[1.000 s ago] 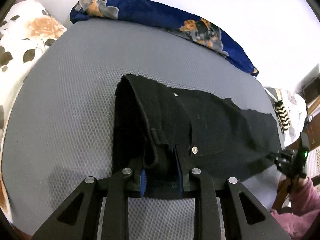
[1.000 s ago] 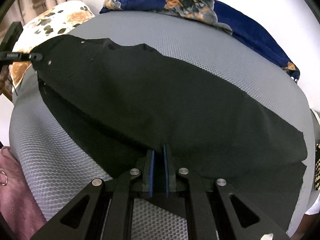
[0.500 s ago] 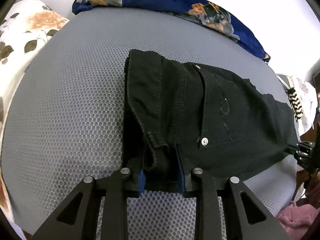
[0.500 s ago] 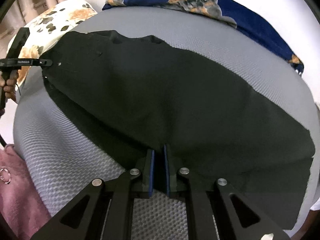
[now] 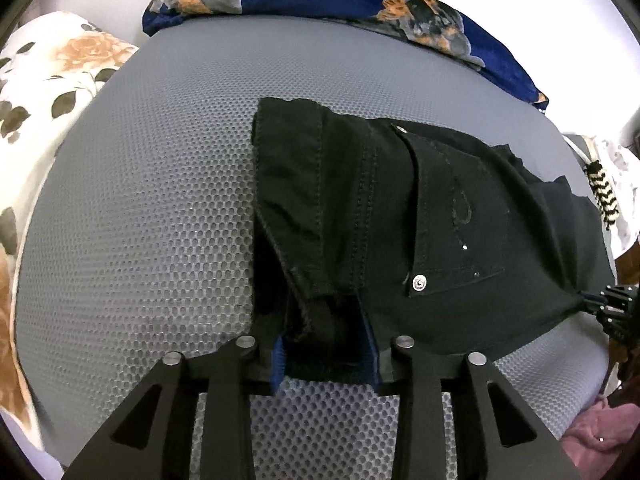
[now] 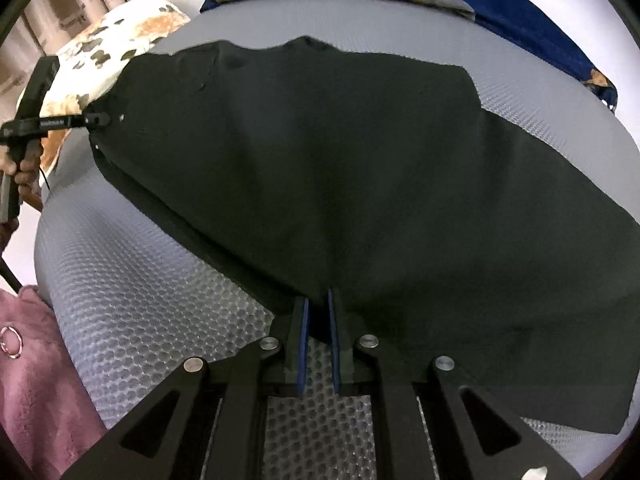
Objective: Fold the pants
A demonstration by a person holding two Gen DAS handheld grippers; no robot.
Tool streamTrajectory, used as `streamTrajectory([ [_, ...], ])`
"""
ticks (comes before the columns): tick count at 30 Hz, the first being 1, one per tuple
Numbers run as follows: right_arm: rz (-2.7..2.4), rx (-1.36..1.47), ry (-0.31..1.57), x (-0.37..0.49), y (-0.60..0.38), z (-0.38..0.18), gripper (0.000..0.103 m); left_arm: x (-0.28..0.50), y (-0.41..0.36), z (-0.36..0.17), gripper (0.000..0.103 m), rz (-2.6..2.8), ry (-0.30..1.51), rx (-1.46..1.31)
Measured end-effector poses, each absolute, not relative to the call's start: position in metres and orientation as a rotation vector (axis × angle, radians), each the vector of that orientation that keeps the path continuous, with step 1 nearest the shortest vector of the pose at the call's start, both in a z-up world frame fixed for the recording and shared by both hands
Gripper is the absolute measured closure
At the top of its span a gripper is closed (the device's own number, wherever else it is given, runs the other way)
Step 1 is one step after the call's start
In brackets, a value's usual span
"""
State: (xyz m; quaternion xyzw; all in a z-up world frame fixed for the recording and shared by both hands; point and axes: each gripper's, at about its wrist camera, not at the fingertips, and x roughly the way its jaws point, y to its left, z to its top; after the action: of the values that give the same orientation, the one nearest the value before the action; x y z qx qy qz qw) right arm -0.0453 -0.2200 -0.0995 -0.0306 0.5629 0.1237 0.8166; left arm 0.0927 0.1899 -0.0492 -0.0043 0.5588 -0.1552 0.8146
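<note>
Black pants [image 5: 400, 220] lie folded lengthwise on the grey mesh mattress [image 5: 140, 200], back pocket and rivets facing up. My left gripper [image 5: 324, 344] is shut on the bunched waistband at the near edge. In the right wrist view the pants [image 6: 340, 160] spread wide across the mattress [image 6: 140, 320]. My right gripper [image 6: 318, 312] is shut on the near edge of the leg fabric. The left gripper [image 6: 96, 119] shows at the far left of that view, pinching the waist. The right gripper [image 5: 588, 300] shows at the right edge of the left wrist view.
A blue floral blanket [image 5: 360, 4] lies along the far edge of the mattress. A white floral pillow [image 5: 48, 92] sits at the left. A pink garment [image 6: 32, 380] is at the near left edge. A striped item [image 5: 604, 192] lies off the right side.
Both grippers have moved forward over the mattress with the pants still held. The cloth has come down flatter and spread wider.
</note>
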Motion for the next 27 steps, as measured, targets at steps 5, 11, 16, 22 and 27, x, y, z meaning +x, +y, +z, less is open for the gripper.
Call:
streamTrajectory([
  [5, 0.263, -0.080, 1.199, -0.048, -0.218, -0.101, 0.095, 0.092, 0.188, -0.049, 0.059, -0.311, 1.189, 0.036],
  [11, 0.259, -0.015, 1.204, -0.044, -0.226, -0.102, 0.094, 0.080, 0.195, -0.037, 0.035, -0.253, 1.179, 0.120],
  [16, 0.258, -0.012, 1.193, -0.043, -0.226, -0.100, 0.092, 0.060, 0.191, -0.008, 0.033, -0.197, 1.107, 0.207],
  [22, 0.270, 0.019, 1.195, -0.040, -0.231, -0.098, 0.090, 0.031, 0.114, 0.021, 0.033, -0.376, 0.943, 0.427],
  [27, 0.293, 0.125, 1.199, -0.032, -0.240, -0.094, 0.089, 0.010, 0.014, 0.016, 0.033, -0.744, 0.865, 0.493],
])
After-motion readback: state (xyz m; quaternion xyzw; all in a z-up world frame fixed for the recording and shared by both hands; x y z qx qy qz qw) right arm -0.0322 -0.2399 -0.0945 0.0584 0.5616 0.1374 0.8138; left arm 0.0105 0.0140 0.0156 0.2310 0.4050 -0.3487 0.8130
